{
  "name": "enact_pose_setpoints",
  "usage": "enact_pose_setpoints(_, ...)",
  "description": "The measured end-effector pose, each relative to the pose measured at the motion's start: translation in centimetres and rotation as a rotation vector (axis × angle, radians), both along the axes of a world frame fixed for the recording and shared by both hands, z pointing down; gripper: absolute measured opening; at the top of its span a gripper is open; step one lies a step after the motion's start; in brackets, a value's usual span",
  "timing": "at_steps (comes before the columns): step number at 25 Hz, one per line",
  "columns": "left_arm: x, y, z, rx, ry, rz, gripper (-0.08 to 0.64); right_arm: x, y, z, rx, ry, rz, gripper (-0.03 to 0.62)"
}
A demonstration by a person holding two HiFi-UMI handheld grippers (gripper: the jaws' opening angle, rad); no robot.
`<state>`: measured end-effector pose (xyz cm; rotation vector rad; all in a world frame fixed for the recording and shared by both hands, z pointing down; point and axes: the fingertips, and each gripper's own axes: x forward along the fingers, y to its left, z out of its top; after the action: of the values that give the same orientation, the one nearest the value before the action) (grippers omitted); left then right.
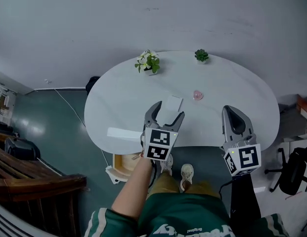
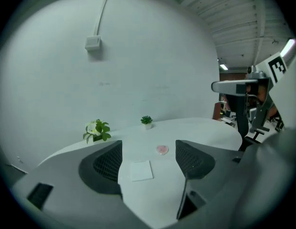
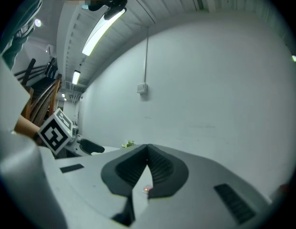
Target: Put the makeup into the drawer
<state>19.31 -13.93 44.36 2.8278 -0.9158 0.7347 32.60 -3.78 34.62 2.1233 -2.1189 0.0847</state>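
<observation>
The pink compact point(image 1: 198, 95) lies on the white table point(image 1: 252, 90), well apart from the drawer point(image 1: 124, 163), which stands open below the table's near edge on the left. The left gripper point(image 1: 169, 109) hovers with its jaws spread and holds nothing. A white square point(image 1: 171, 104) lies on the table beyond and between the jaws, untouched. The right gripper point(image 1: 235, 113) has its jaws pressed together on nothing, near the compact but not at it. The likeliest slip is at the pick. The compact looks small, low and smooth, so jaws closing too high or off-centre may push it along the glossy top or squirt it out. The right gripper would also have to open before it could take the compact. The carry is a second risk, since the drawer sits under the rim on the far side from the compact. A loose pinch could drop the compact on the floor, or it could catch on the table edge. It is also unclear whether the white square counts as makeup, so taking it could be wrong. Only the head view shows the drawer and the layout. The left gripper view shows the square and compact side by side beyond its spread jaws. The right gripper view confirms its tips meet, with a pink speck showing through the gap below them.
</observation>
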Motion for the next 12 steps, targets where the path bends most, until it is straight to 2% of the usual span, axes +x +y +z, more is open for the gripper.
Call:
enact_pose_setpoints(4,1.4,-2.6,5.2,-0.023,-0.138,0.02,0.347,0.7,-0.5,1.2,-0.035,0.008,0.003,0.005)
enact_pose_setpoints(9,2.4,-4.7,11.6,-0.17,-0.218,0.023,0.362,1.5,-0.7,3.0,-0.084,0.005,0.017,0.005)
enact_pose_setpoints(12,3.0,-5.3,14.2,-0.222,-0.264,0.029,0.367,2.1,-0.7,4.0,-0.105,0.003,0.03,0.005)
